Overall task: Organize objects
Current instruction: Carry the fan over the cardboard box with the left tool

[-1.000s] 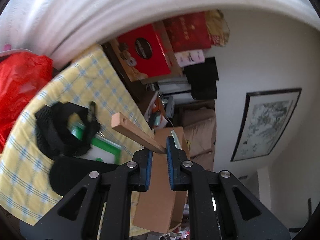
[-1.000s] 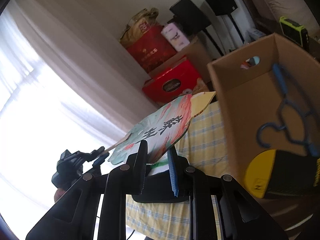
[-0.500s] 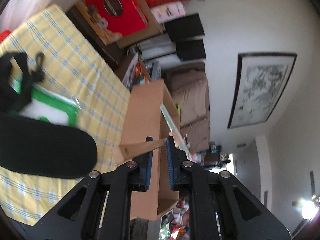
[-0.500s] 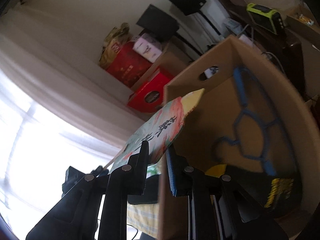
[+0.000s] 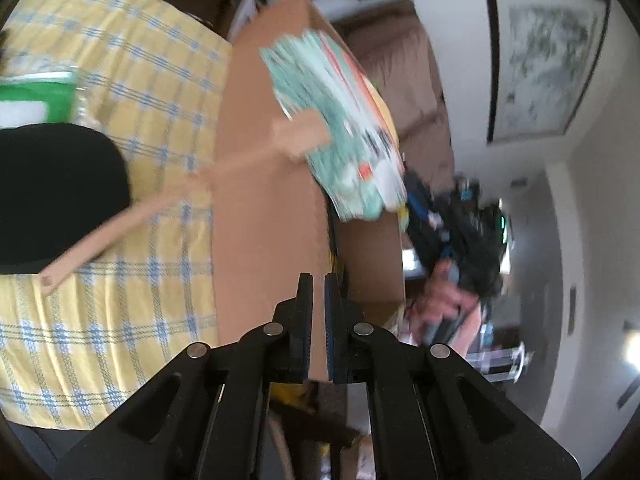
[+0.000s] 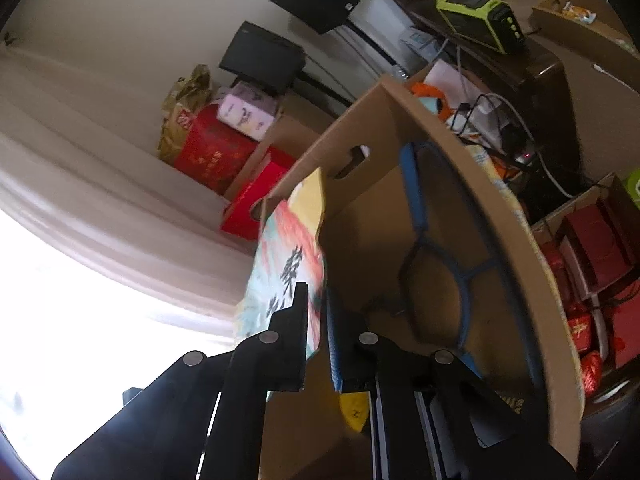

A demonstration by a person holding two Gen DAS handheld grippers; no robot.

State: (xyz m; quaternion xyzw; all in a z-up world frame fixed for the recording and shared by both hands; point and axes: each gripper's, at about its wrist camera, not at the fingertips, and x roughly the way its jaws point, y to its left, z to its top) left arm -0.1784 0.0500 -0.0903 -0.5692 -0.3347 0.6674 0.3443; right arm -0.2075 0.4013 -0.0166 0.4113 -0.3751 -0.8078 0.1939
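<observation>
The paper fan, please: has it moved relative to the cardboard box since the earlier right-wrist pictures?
Yes. The paper fan, held in the right tongs, has come from beside the cardboard box to its open mouth.

A yellow tablecloth with blue checks (image 5: 132,92) covers the table. A framed ink painting (image 5: 544,60) hangs on the pale wall. Red gift boxes (image 6: 212,152) are stacked against the far wall by the curtain (image 6: 100,216), with two black speakers (image 6: 264,56) above them. A lime-green and black device (image 6: 478,20) sits on a dark cabinet (image 6: 548,80).
</observation>
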